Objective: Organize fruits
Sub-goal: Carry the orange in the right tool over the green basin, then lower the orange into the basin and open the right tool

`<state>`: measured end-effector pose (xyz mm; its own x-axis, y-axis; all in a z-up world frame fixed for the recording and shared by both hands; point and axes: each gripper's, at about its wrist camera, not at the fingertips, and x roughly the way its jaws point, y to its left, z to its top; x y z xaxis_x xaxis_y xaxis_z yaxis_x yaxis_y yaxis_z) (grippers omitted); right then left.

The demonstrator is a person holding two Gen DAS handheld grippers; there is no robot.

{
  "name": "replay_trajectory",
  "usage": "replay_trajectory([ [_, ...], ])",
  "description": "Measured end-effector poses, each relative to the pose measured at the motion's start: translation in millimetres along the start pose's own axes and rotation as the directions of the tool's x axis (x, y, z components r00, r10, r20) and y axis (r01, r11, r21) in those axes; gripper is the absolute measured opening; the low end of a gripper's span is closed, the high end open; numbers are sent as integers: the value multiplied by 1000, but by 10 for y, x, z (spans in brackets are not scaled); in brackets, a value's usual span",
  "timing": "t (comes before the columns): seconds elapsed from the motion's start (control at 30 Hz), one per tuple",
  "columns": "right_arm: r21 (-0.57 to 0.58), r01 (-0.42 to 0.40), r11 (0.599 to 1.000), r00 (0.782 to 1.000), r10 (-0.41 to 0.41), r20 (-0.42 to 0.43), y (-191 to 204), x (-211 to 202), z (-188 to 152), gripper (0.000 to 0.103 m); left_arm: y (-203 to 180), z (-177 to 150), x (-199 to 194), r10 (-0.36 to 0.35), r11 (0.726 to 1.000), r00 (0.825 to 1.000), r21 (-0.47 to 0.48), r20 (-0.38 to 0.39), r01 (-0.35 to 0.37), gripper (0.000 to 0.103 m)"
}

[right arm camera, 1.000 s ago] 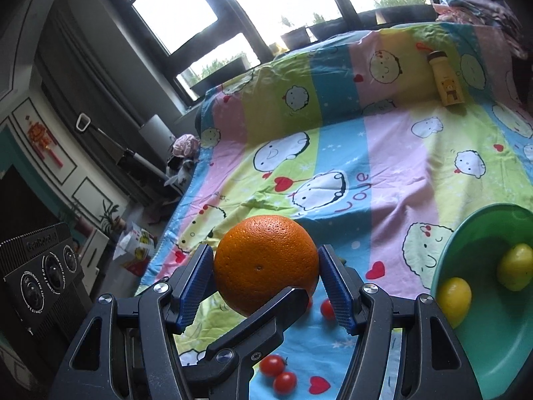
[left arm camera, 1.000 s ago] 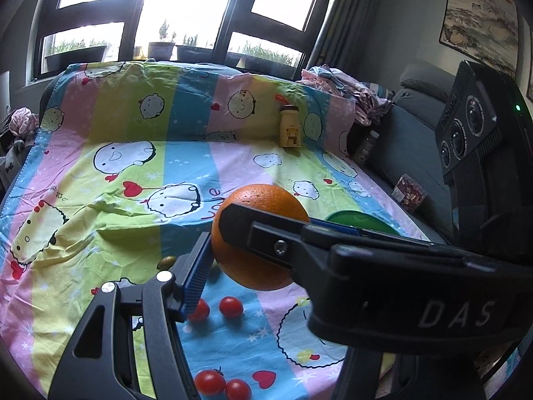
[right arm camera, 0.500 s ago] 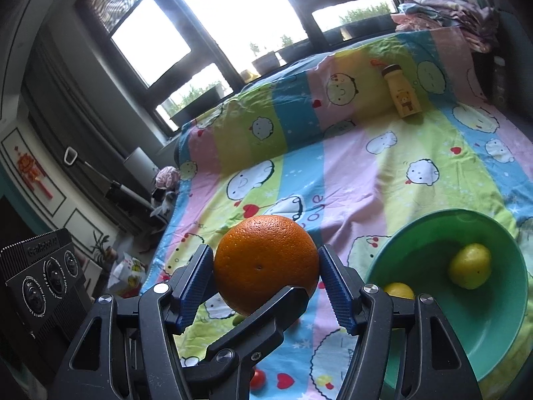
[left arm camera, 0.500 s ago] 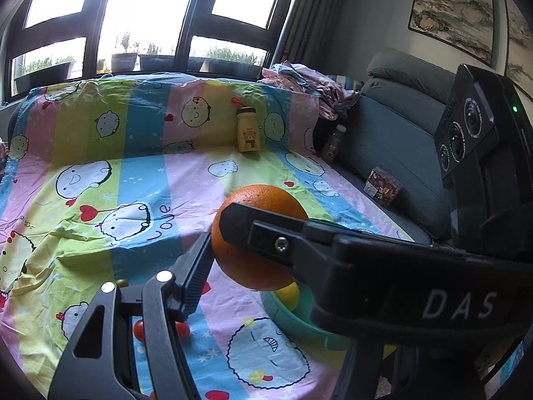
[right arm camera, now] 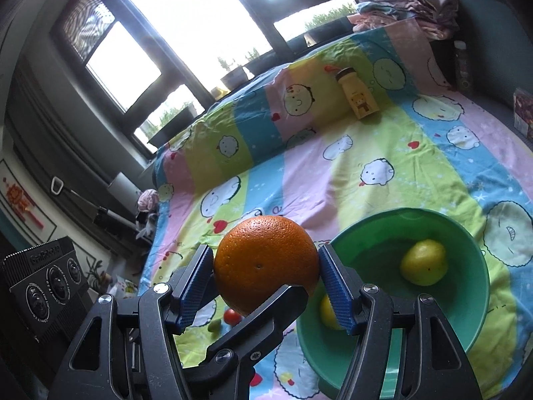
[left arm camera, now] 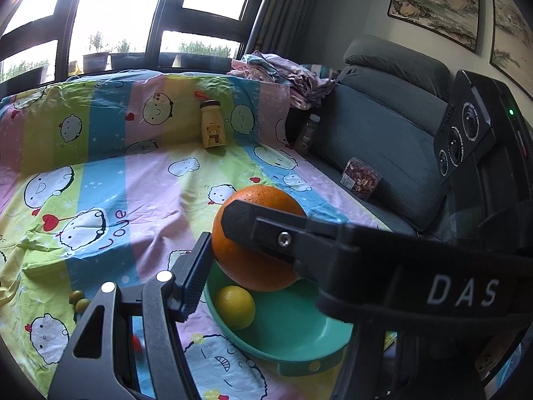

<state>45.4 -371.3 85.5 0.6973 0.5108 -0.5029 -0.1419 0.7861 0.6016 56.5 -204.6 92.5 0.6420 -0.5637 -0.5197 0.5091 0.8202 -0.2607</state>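
A big orange sits between the blue pads of my right gripper, which is shut on it. In the left wrist view the same orange shows, with one left finger touching its left side and the right gripper's finger crossing in front. It hangs over the rim of a green bowl holding two lemons. The bowl and one lemon also show in the left wrist view.
A cartoon-print sheet covers the bed. A yellow bear bottle stands at the back. Cherry tomatoes and small green fruits lie left of the bowl. A grey sofa with a snack box is on the right.
Both grippers moved right with the orange, from above the loose cherry tomatoes to above the green bowl's rim. The grip on the orange has not changed.
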Motion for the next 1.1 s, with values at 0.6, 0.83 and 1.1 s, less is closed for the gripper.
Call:
replay_trajectory([
  [0.6,82,74,994,997,-72,-28,-472,-64,6,68,-221,-66,443,-66,998,995,-18,-79,64,61],
  [0.83,95,100,990,994,-95,-55,-603,-11,-10,68,-225,-105,593,-83,996,990,-42,-111,78,61],
  [1.1,115,116,987,990,-106,-91,-742,47,-28,68,-236,-153,737,-89,995,985,-59,-147,81,61],
])
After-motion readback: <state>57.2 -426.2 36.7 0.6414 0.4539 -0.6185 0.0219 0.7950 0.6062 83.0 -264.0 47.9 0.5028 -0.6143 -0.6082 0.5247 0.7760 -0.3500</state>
